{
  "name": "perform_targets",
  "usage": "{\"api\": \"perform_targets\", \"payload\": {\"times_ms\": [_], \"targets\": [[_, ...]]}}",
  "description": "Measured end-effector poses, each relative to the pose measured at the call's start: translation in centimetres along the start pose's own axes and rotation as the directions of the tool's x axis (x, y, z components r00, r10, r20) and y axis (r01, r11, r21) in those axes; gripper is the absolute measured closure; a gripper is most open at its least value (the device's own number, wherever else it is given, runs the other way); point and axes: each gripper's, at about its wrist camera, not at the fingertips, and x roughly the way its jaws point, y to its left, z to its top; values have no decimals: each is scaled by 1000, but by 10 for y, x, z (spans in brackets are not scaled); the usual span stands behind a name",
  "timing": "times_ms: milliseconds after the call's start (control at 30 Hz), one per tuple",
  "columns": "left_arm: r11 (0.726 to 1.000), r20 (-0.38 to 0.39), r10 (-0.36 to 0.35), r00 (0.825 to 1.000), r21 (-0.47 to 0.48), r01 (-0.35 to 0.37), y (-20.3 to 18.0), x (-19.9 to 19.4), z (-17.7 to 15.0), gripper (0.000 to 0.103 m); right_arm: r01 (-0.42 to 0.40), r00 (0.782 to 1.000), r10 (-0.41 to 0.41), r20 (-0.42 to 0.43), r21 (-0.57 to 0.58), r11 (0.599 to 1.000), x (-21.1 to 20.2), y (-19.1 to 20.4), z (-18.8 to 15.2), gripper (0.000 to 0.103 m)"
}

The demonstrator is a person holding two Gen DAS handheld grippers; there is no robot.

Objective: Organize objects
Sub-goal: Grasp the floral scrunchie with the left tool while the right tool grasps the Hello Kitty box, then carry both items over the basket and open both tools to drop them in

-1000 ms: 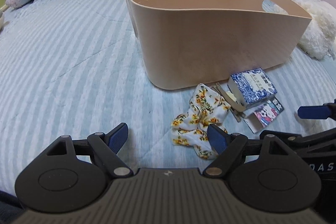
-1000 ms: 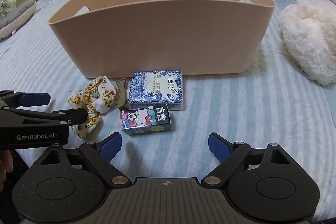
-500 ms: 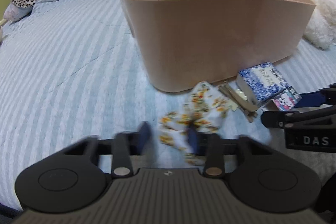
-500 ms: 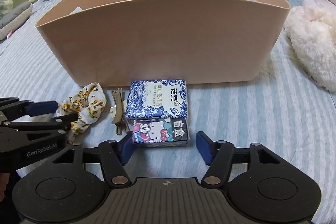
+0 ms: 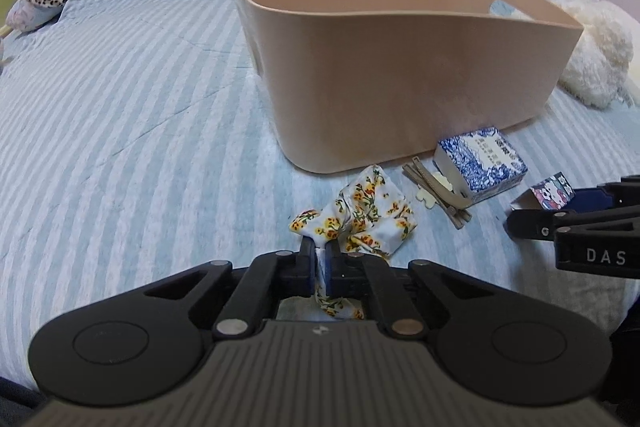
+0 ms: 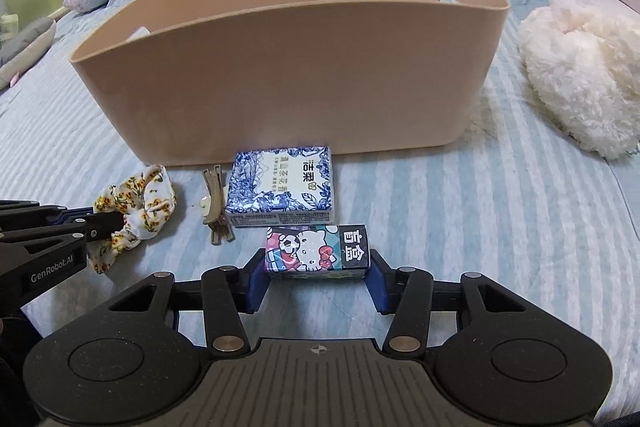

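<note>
Left wrist view: left tongs pinching floral scrunchie, soft, light.
Right wrist view: right tongs seemingly touching cartoon box; stiff, crushable.

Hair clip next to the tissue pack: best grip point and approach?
Take the hair clip across its narrow width at mid-length, coming from above. It lies flat on the bedspread, long axis pointing toward the bin. The tissue pack sits close on its right, so a side approach looks blocked; set the jaws crosswise.
</note>
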Motion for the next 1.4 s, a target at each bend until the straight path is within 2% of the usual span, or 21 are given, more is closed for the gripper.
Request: {"api": "perform_targets", "payload": {"times_ms": [433, 667, 1033, 1200, 1400], "targets": [[1000, 63, -25, 998, -14, 26, -6, -39, 1, 98, -10, 996, 8, 84, 14, 1000, -38, -3, 5, 56], [1000, 150, -15, 989, -15, 17, -6, -71, 11, 98, -12, 988, 11, 156, 5, 1000, -63, -4, 16, 56], [998, 282, -25, 959, -41, 38, -5, -101, 56, 98, -18, 957, 20, 288, -10, 1000, -95, -7, 54, 56], [998, 316, -14, 949, -47, 30, -9, -99, 80, 98, -18, 942, 21, 335, -10, 1000, -96, -8, 74, 56], [998, 334, 18, 942, -58, 1, -14, -84, 104, 98, -15, 937, 19, 350, -15, 1000, -83, -10, 99, 56]]}}
